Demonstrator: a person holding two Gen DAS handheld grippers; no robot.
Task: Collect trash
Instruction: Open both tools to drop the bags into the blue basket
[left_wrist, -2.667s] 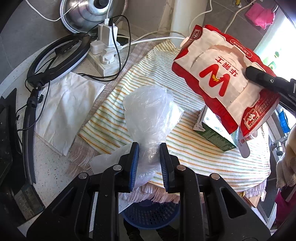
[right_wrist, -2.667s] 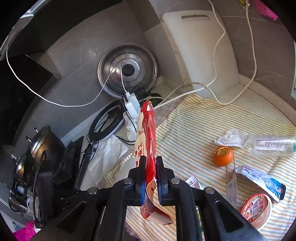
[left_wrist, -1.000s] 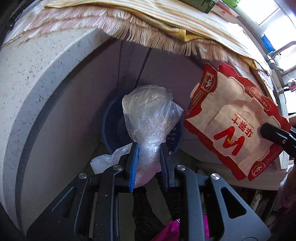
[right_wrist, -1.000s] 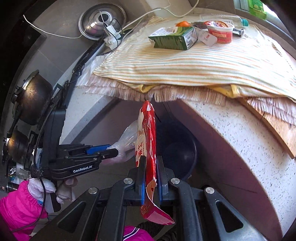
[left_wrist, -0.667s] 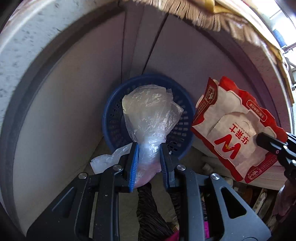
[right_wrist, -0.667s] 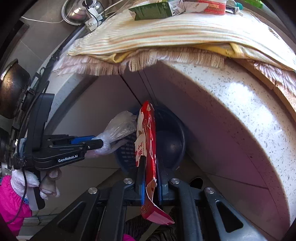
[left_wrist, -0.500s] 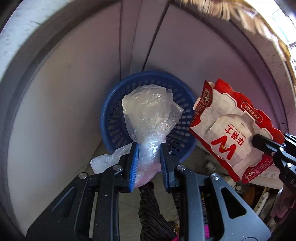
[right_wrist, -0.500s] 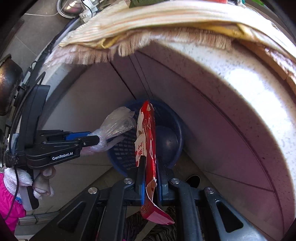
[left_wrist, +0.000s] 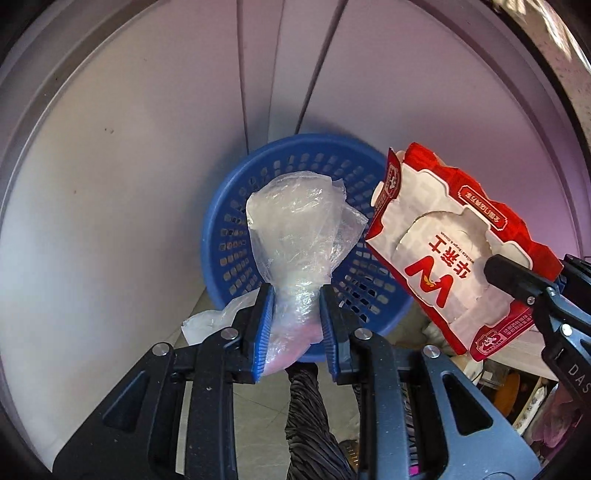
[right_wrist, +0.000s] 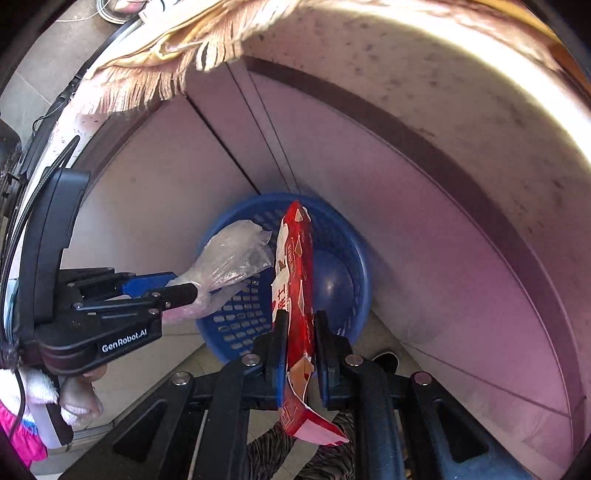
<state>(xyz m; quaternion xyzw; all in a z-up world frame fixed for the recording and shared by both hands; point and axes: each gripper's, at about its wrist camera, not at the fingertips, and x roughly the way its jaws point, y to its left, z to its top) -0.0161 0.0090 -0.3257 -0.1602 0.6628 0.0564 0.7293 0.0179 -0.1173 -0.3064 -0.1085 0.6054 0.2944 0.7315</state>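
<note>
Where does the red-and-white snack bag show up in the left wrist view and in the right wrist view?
Left wrist: the red-and-white snack bag is right of centre, face-on, pinched by the right gripper.
Right wrist: the bag is at centre, edge-on between that gripper's fingers.
Shared landmark: the blue basket behind it.

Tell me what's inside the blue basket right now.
The blue basket shows only its bare blue bottom; the clear plastic bag and red snack bag, both gripped, cover the rest.
</note>
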